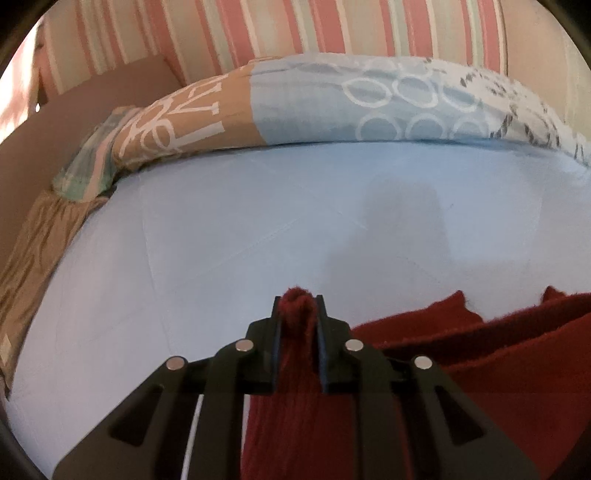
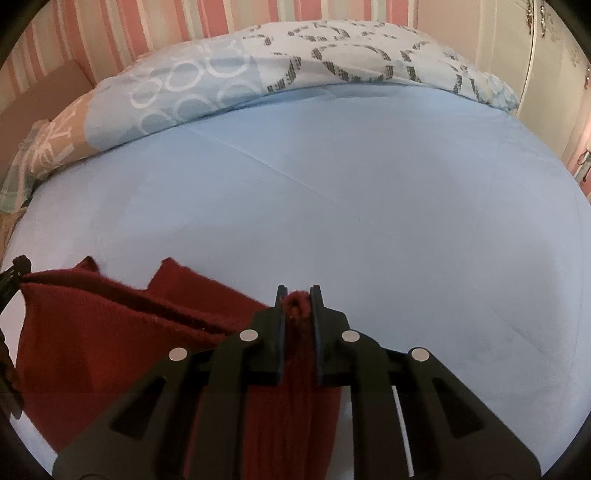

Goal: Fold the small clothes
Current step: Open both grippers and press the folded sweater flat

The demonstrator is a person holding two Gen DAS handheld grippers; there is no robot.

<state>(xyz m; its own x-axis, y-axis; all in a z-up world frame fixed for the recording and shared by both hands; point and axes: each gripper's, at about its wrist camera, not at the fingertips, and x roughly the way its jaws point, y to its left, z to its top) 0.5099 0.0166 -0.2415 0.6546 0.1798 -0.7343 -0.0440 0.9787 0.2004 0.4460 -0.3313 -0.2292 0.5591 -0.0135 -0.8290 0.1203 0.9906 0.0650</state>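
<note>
A dark red knitted garment is held up above the light blue bed sheet. My left gripper is shut on one corner of it, with a tuft of red fabric sticking out between the fingers. My right gripper is shut on the other corner of the same red garment. The cloth stretches between the two grippers and hangs below them. The tip of the left gripper shows at the left edge of the right wrist view.
A rolled duvet with tan, blue and white patterned panels lies along the far side of the bed; it also shows in the right wrist view. A pink striped wall stands behind. A white cabinet is at the far right.
</note>
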